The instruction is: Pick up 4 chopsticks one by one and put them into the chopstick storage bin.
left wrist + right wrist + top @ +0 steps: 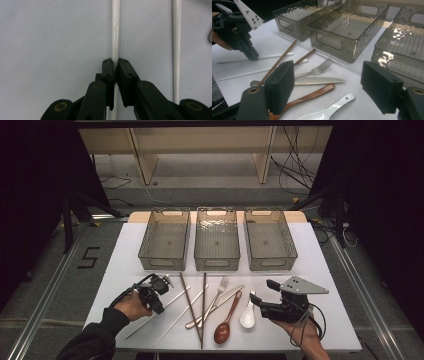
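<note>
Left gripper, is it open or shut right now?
Shut: the left gripper has both pads pressed on a white chopstick lying on the table.

A black two-jaw left gripper with screw-fastened rectangular pads and brass-coloured pivot pins is seen in the left gripper view. A black right gripper is topped by a grey three-cornered plate pierced with small holes; thin black cables are trailed from it. A dark long sleeve is worn on the left forearm.
</note>
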Demonstrator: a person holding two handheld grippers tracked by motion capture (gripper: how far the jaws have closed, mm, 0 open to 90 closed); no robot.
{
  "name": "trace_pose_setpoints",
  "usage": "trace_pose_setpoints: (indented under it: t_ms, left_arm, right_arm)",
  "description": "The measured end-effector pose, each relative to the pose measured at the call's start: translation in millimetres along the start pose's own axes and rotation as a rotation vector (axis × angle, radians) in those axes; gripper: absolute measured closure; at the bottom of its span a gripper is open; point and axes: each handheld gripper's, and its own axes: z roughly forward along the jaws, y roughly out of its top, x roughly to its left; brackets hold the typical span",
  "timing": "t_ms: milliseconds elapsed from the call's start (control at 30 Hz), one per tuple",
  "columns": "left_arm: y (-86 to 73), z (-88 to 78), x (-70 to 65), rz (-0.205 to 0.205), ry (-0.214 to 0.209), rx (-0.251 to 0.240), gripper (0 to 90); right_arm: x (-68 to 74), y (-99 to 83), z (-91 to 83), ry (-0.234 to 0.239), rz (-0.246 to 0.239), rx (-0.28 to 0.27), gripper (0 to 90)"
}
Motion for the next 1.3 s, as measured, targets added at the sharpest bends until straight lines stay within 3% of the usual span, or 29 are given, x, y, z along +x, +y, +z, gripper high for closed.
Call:
trace_pose_setpoints:
  t_ms: [300, 500, 667, 767, 933, 967, 1033, 1133, 1167, 1200, 1267, 1300]
  left_arm:
    - [1.2, 0.0, -1.4, 0.009, 0.01, 0.01, 84.5]
    - [0.0, -3.8, -1.2, 0.017, -0.006, 0.021, 84.8]
    - [-4.5, -8.8, 6.3, 0.012, 0.034, 0.045, 84.8]
    - [-7.3, -9.6, 14.5, -0.002, 0.084, 0.051, 84.8]
    - [-8.7, -14.0, 17.6, -0.005, 0.113, 0.044, 84.8]
    - [-9.2, -15.7, 18.3, -0.003, 0.146, 0.049, 84.8]
    - [-9.1, -16.8, 17.5, 0.003, 0.159, 0.048, 84.8]
    - [-4.6, -18.9, 7.7, 0.042, 0.146, 0.048, 84.8]
    - [-0.2, -16.5, 1.2, 0.072, 0.143, 0.06, 84.8]
    - [-0.2, -16.5, 1.2, 0.072, 0.143, 0.06, 84.8]
    - [2.8, -14.5, -3.5, 0.085, 0.174, 0.073, 84.8]
    - [2.9, -17.6, -3.5, 0.1, 0.214, 0.099, 84.8]
  right_arm:
    - [-0.1, 0.0, 0.2, 0.0, -0.001, -0.001, 28.0]
    - [-0.8, -0.1, -0.6, -0.001, 0.005, -0.001, 28.0]
    - [-0.5, -0.1, -1.0, 0.001, 0.003, -0.004, 28.0]
    - [-0.3, 0.0, -1.1, 0.0, 0.003, -0.004, 28.1]
    - [-0.1, 0.1, -0.9, 0.0, 0.002, -0.001, 28.1]
    - [-0.1, 0.1, -0.9, 0.0, 0.001, 0.0, 28.1]
    - [-0.1, 0.0, -0.9, 0.0, 0.001, 0.0, 28.1]
    - [-0.3, -0.2, -0.4, 0.002, 0.003, 0.001, 28.1]
    - [-0.2, -0.2, -0.2, 0.001, 0.0, 0.002, 28.1]
    - [-0.2, -0.2, -0.2, 0.001, 0.0, 0.002, 28.1]
    - [0.3, -0.2, -0.7, 0.0, -0.002, 0.001, 28.1]
    - [0.1, -0.2, -1.1, 0.0, -0.003, -0.001, 28.1]
